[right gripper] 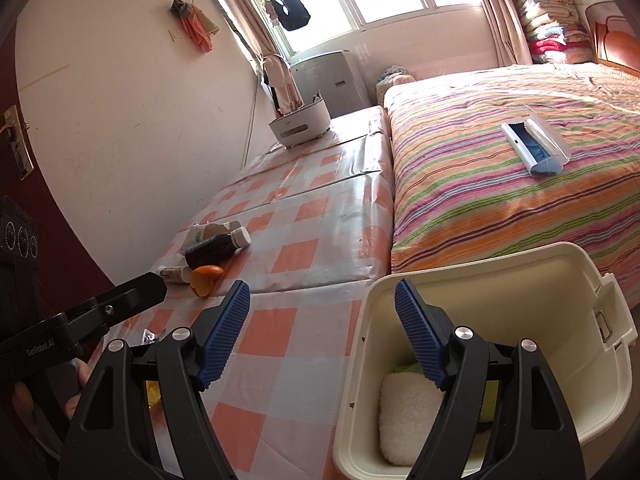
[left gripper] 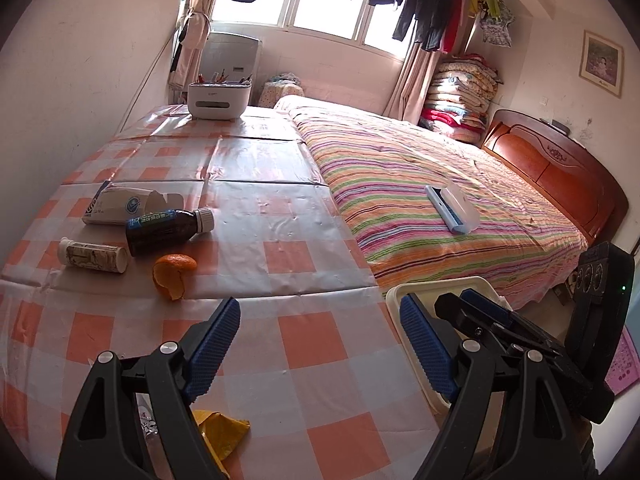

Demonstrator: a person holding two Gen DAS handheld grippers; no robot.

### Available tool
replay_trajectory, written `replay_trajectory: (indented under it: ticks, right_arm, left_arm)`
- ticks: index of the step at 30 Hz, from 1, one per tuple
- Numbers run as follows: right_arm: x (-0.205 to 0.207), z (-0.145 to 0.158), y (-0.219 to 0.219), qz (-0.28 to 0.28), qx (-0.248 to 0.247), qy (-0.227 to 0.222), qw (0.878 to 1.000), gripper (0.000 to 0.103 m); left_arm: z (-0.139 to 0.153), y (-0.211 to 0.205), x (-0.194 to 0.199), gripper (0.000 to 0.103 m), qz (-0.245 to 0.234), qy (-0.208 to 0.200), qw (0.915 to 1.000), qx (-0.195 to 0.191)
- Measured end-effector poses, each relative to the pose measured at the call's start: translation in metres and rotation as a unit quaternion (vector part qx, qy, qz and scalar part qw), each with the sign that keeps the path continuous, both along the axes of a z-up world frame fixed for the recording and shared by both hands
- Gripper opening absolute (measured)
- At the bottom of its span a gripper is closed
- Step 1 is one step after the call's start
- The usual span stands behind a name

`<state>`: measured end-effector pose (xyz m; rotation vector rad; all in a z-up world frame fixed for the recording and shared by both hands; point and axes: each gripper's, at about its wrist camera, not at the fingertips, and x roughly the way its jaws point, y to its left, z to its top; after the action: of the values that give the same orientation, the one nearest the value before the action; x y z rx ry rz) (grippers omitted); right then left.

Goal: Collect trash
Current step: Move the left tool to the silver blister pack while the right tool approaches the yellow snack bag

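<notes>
On the checkered table lie an orange peel (left gripper: 175, 275), a dark bottle with a white cap (left gripper: 168, 229), a white tube (left gripper: 93, 255), an opened carton (left gripper: 124, 205) and a yellow wrapper (left gripper: 224, 432) near the front. My left gripper (left gripper: 320, 344) is open and empty above the table. My right gripper (right gripper: 322, 332) is open and empty over the rim of the cream trash bin (right gripper: 576, 368), which holds a white pad (right gripper: 408, 420). The peel (right gripper: 205, 278) and the bottle (right gripper: 218, 246) also show in the right wrist view.
The bin (left gripper: 436, 284) stands at the table's right edge beside a striped bed (left gripper: 440, 192) with a lint brush (left gripper: 454, 208) on it. A white organizer (left gripper: 219, 100) sits at the table's far end. A wall runs along the left.
</notes>
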<state>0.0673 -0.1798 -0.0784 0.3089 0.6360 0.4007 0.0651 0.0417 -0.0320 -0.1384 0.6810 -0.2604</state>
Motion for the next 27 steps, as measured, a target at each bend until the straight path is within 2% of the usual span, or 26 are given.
replay_trajectory:
  ticks: [8, 17, 21, 27]
  right_arm:
    - [-0.007, -0.005, 0.068, 0.105, -0.021, 0.008, 0.994, 0.074]
    - [-0.024, -0.015, 0.136, 0.224, -0.043, 0.019, 0.973, 0.074]
    - [-0.033, -0.014, 0.156, 0.259, -0.049, 0.017, 0.964, 0.074]
    - [-0.041, -0.017, 0.175, 0.283, -0.072, 0.017, 0.956, 0.074]
  left_arm:
    - [-0.010, 0.054, 0.002, 0.080, 0.057, 0.027, 0.9980, 0.000]
    - [-0.018, 0.107, 0.000, 0.080, 0.107, 0.058, 0.9926, -0.004]
    - [-0.022, 0.125, -0.004, 0.080, 0.120, 0.072, 0.9900, -0.014]
    - [-0.032, 0.142, -0.008, 0.080, 0.132, 0.096, 0.9865, 0.001]
